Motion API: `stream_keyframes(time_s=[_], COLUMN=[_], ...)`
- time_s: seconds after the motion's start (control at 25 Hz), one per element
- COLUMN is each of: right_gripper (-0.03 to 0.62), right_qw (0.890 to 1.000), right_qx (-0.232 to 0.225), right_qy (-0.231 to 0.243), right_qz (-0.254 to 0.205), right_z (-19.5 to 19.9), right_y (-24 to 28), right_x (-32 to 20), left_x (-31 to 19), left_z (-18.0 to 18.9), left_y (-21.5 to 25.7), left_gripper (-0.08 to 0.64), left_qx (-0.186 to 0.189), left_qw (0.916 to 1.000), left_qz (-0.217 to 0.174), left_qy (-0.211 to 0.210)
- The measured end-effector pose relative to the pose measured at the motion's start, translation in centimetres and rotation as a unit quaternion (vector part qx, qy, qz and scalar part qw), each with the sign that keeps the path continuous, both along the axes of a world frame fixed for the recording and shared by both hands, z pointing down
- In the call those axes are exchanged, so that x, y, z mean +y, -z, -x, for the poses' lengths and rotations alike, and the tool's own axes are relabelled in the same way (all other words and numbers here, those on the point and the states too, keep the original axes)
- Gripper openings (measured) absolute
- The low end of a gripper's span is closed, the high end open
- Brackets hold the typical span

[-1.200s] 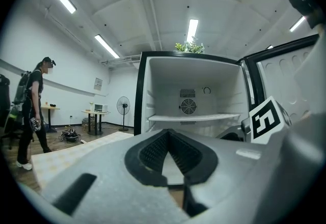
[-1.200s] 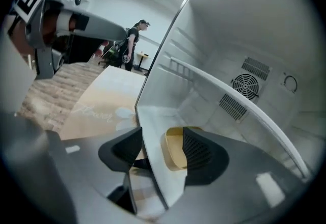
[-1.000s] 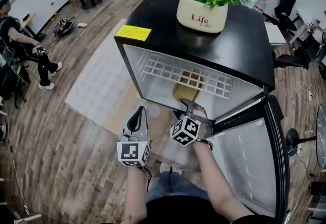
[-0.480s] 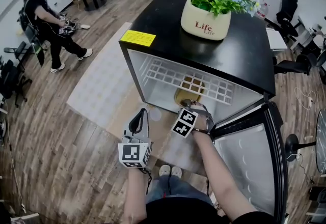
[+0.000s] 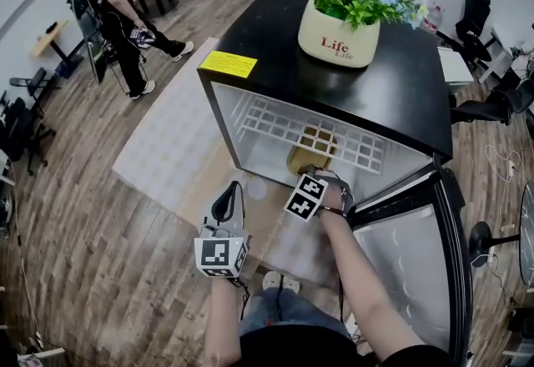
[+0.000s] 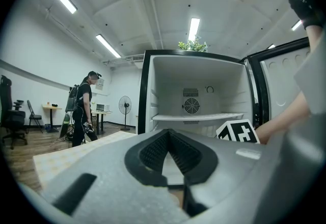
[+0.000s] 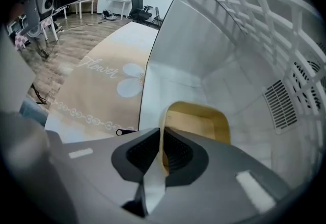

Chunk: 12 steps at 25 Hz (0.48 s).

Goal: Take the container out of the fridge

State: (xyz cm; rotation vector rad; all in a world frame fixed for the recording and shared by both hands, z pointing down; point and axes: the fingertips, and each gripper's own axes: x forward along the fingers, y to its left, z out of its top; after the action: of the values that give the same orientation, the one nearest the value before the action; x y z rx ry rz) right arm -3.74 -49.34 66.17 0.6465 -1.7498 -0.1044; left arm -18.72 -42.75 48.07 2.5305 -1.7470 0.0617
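A yellow container (image 5: 307, 148) stands on the floor of the open fridge (image 5: 400, 82), under the white wire shelf (image 5: 292, 123). My right gripper (image 5: 314, 173) reaches down into the fridge. In the right gripper view its jaws have just been closing, and the right gripper (image 7: 162, 142) is shut on the near wall of the container (image 7: 204, 121). My left gripper (image 5: 226, 192) hangs outside in front of the fridge. In the left gripper view the left gripper (image 6: 169, 135) points level at the fridge, pads together with nothing between them.
The fridge door (image 5: 417, 265) stands open to the right. A flower pot (image 5: 338, 36) sits on the fridge top. A pale rug (image 5: 167, 140) lies in front. A person (image 5: 113, 15) walks at the far left among desks and chairs.
My right gripper went lower into the fridge and its jaws closed on the container's wall. The left gripper stayed still. The person at the left stood up and walked toward the back.
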Motion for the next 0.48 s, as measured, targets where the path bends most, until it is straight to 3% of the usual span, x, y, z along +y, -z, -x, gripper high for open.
stream_keyframes(time_s=[0.48], right_gripper=[0.028], right_qw=[1.0], right_qx=[-0.027], right_qy=[0.001], right_qz=[0.0], right_z=[0.4], right_y=[1.4], right_x=[0.9], left_x=[1.0], left_z=[-0.2], left_y=[0.5], left_gripper=[0.005], left_qx=[-0.001], left_qw=[1.0], left_qz=[-0.004], left_qy=[0.001])
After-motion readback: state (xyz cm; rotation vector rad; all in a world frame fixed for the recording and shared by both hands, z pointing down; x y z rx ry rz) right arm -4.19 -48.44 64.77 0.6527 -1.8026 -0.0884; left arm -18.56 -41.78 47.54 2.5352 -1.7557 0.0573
